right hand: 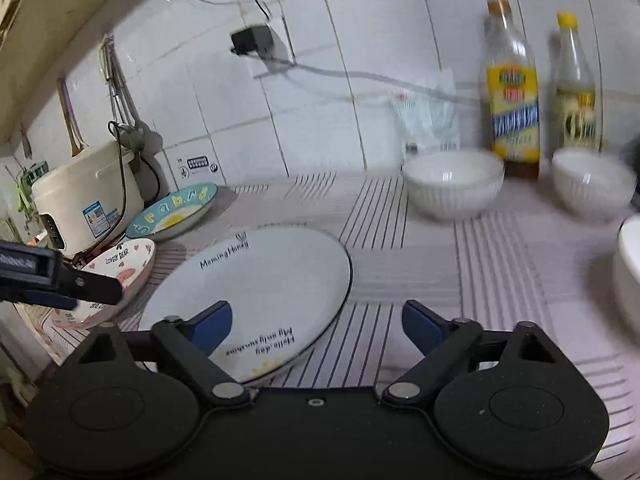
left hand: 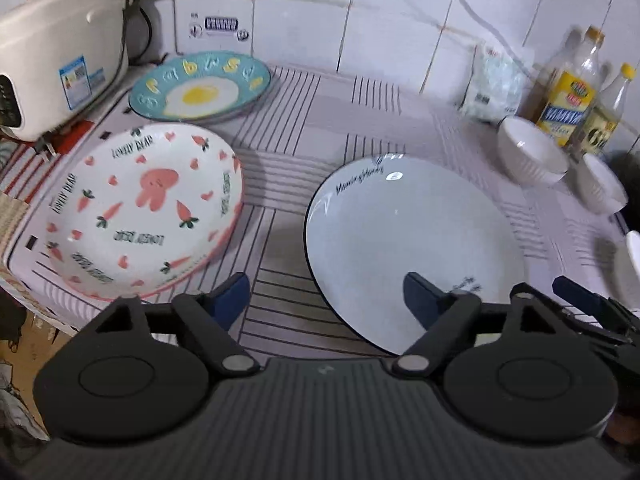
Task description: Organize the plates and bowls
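Both tools, left tool and right tool, gape wide, holding nothing. Nearest the bench front edge, white plate reads "Morning Honey"; pink plate "LOVELY BEAR". Bottle labels blur unreadably behind two bowls.

- Left tongs: matte black body, ribbed central plate, two round housings with teardrop arms, silver pivot screws at 6 o'clock of each linkage, blue finger pads.
- Right tongs: same black build, smooth centre plate with one small screw, blue pads.
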`<action>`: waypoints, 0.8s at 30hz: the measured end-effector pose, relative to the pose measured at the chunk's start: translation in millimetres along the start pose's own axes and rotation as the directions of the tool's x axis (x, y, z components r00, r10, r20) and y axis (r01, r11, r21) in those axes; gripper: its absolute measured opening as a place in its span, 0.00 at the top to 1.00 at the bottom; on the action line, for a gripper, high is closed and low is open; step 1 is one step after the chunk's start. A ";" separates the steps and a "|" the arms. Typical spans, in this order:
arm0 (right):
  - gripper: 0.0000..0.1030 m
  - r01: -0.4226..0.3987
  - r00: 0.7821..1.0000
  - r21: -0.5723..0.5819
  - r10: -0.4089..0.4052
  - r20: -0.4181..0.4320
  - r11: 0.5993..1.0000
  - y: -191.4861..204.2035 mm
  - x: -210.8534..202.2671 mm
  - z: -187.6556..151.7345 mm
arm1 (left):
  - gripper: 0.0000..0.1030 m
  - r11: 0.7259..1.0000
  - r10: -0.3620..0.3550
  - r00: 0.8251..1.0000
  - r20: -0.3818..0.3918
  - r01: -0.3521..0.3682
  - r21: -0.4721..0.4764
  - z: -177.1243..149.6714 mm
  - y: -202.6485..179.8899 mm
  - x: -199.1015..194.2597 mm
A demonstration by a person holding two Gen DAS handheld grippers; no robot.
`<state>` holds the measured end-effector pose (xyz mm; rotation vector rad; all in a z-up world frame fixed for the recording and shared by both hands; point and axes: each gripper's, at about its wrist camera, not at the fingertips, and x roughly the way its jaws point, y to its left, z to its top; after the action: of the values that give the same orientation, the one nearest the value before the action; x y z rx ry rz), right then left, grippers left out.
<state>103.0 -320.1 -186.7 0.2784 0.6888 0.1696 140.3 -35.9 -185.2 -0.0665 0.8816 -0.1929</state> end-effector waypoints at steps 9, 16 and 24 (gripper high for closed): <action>0.38 -0.078 0.995 0.101 0.084 -0.057 0.992 -13.2 31.5 -8.5 | 0.46 1.000 -0.015 0.997 -0.072 0.015 0.004 8.1 2.7 40.6; 0.76 -0.110 0.988 0.175 0.127 -0.092 0.978 -23.9 48.6 -6.5 | 0.70 0.995 -0.092 0.994 -0.067 0.093 0.019 1.2 6.5 53.9; 0.76 -0.182 0.967 0.248 0.219 -0.133 0.952 -38.4 58.7 -2.3 | 0.71 0.994 -0.111 0.991 -0.075 0.111 -0.005 3.4 5.3 58.7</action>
<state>148.6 -341.8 -235.6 0.5672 0.8408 0.3088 180.0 -42.2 -228.5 -0.1094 0.9533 -0.3003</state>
